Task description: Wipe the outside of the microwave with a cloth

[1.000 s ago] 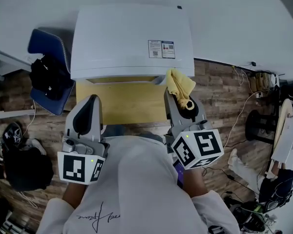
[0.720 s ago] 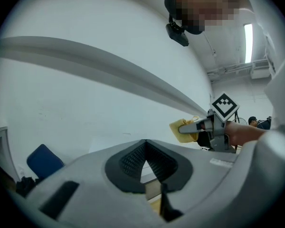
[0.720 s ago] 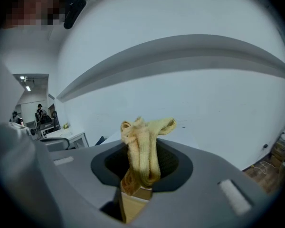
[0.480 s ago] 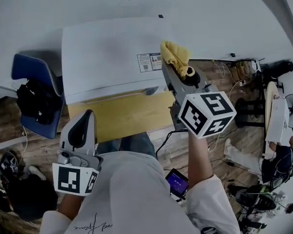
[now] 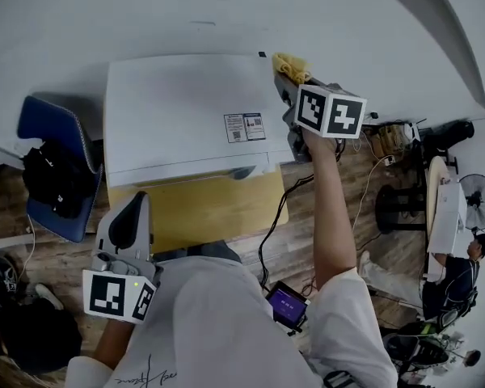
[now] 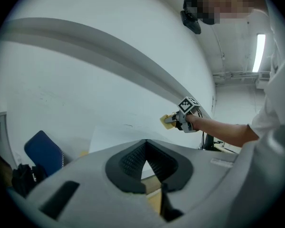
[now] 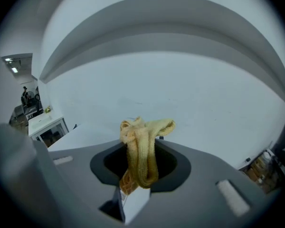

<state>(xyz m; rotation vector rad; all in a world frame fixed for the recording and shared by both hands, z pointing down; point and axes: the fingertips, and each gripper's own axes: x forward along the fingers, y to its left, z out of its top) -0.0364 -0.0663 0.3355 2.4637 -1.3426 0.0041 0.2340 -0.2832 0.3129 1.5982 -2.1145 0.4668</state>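
The white microwave (image 5: 186, 115) stands on a yellow wooden table (image 5: 202, 208), and I see it from above. My right gripper (image 5: 288, 83) is at the microwave's back right corner, shut on a yellow cloth (image 5: 292, 65). In the right gripper view the cloth (image 7: 141, 151) hangs bunched between the jaws, with the microwave's top (image 7: 83, 134) to its left. My left gripper (image 5: 134, 207) hovers low over the table's front left, shut and empty. The left gripper view shows its fingertips (image 6: 145, 146) meeting, with the right gripper and cloth (image 6: 167, 119) far ahead.
A blue chair (image 5: 52, 136) with a black bag (image 5: 56, 180) stands left of the microwave. A black cable (image 5: 275, 217) runs down from the right gripper to a phone (image 5: 285, 305) at my waist. A white wall is behind; a fan (image 5: 477, 200) and a person (image 5: 469, 257) are far right.
My right gripper has carried the cloth from the microwave's front right edge along its right side to the back right corner. The left gripper has stayed low over the table.
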